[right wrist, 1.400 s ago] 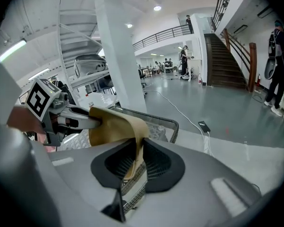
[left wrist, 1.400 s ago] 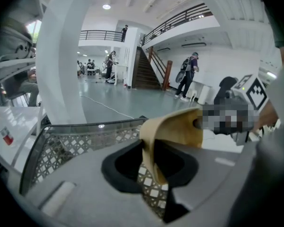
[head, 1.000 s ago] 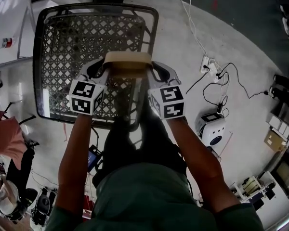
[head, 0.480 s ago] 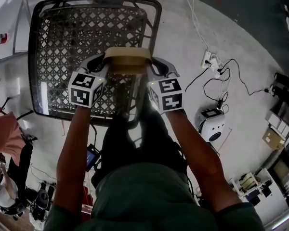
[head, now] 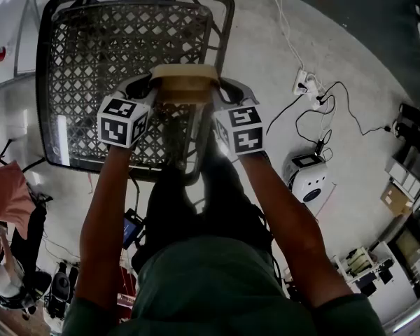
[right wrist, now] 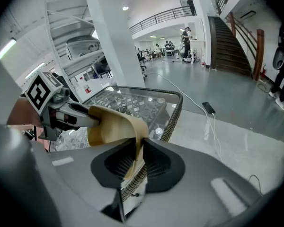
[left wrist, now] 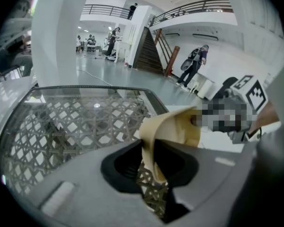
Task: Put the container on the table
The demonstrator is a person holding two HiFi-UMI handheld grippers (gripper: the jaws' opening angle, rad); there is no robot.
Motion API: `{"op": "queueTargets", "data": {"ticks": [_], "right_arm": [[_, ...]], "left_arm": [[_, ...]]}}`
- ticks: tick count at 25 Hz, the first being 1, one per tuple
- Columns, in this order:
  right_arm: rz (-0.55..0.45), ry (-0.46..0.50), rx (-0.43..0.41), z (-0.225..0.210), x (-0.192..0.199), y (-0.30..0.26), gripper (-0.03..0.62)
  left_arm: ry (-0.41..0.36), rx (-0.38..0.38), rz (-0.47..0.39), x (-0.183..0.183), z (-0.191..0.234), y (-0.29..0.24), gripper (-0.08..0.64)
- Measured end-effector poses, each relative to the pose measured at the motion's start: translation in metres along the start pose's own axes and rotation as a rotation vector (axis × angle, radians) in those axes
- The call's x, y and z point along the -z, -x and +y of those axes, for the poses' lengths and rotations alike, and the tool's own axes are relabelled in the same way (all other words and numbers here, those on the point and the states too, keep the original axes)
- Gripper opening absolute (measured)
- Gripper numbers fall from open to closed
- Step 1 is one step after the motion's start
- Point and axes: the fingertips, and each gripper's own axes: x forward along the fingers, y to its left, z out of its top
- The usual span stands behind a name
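Compared with a second ago, both tongs and their load sit lower, closer over the glass-topped table with a dark woven lattice (head: 91,61), which fills the upper left of the head view. Left of centre, the left tongs (head: 148,89) pinch one side wall of the pale tan, thin-walled, shallow container (head: 185,82). The container hangs in the air at upper centre, over the table's near right part, and seemingly is not yet set down. Just right of it, the right tongs (head: 220,91) pinch the opposite wall.

The container looks light and soft: in both gripper views its matte wall bends and curls where it is nipped. A hard squeeze would probably crumple it, and a one-sided hold would likely fold it. Opposite rims, held level as now, seem the best purchase. Whether it holds anything cannot be told.
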Motion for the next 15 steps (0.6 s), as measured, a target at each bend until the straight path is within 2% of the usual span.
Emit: {"op": "queueTargets", "data": {"ticks": [7,15], "right_arm": [[-0.009,0.012,0.007,-0.004,-0.003,-0.008,0.058],[-0.001,0.045,0.035,-0.006,-0.002,-0.014,0.074]], "left_arm": [[0.023,-0.006,-0.003,-0.001,0.005,-0.006,0.078],[-0.006,-0.031,0.001,0.000,0.007,-0.012,0.087]]}}
